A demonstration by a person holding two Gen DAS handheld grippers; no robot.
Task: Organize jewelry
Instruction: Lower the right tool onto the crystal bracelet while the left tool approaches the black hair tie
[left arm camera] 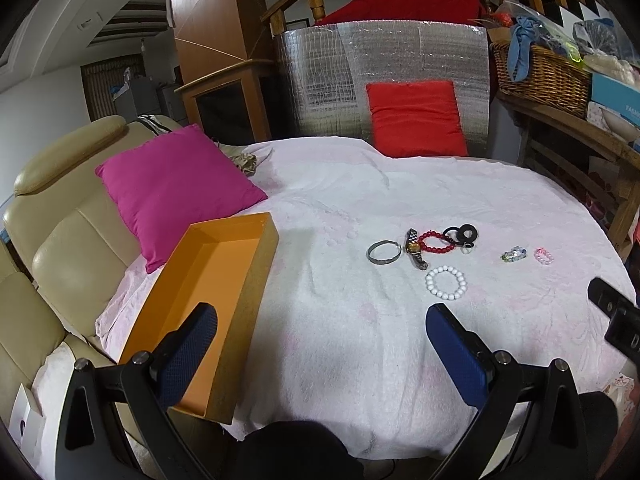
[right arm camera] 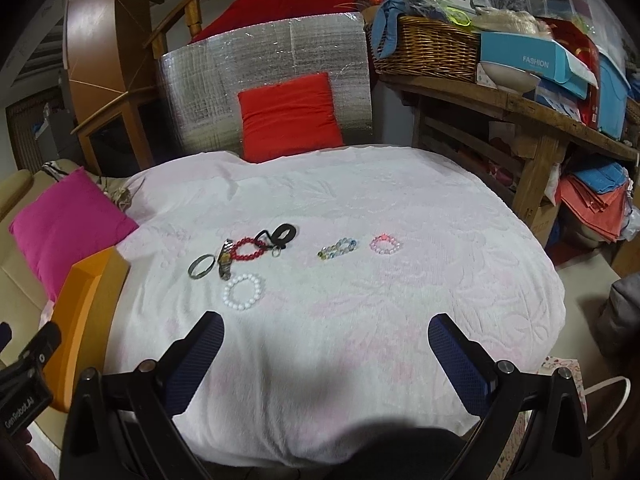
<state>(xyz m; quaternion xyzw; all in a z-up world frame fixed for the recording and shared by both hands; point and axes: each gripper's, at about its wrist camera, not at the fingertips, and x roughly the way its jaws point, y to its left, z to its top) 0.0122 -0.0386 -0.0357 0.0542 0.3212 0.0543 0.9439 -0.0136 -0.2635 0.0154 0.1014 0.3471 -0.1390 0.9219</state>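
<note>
Several pieces of jewelry lie on a white blanket: a silver bangle, a wristwatch, a red bead bracelet, a black strap piece, a white bead bracelet, a multicolour bead bracelet and a pink bead bracelet. An open, empty orange box sits at the blanket's left edge. My left gripper is open and empty, hovering at the near edge beside the box. My right gripper is open and empty above the near blanket, with the white bracelet and pink bracelet ahead.
A magenta cushion lies on the beige sofa behind the box. A red cushion leans on a silver foil panel at the back. A wooden shelf with a wicker basket and boxes stands at right.
</note>
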